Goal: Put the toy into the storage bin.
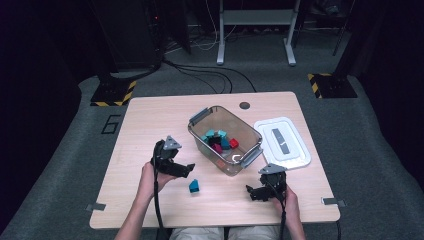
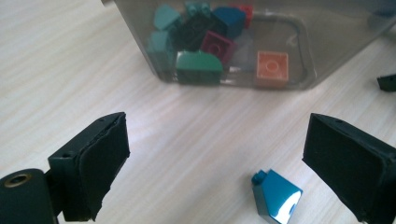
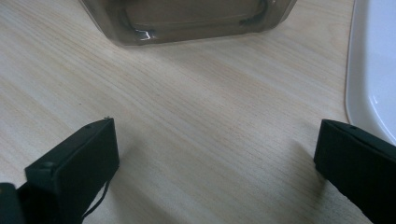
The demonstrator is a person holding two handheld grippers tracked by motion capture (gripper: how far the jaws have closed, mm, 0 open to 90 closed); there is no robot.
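Blue brick (image 2: pixel 276 195) on table (image 2: pixel 196 135), between spread left tool (image 2: pixel 224 158) jaws, untouched.

Black claws (image 1: pixel 172 161) — grey three-cornered plates, trailing black cables.

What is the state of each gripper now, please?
Left gripper: open, holding nothing; blue brick lies on the table.
Right gripper: open, holding nothing.

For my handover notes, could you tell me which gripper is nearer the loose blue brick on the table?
Left. The left gripper hovers just beside the blue brick; the right gripper sits farther off.
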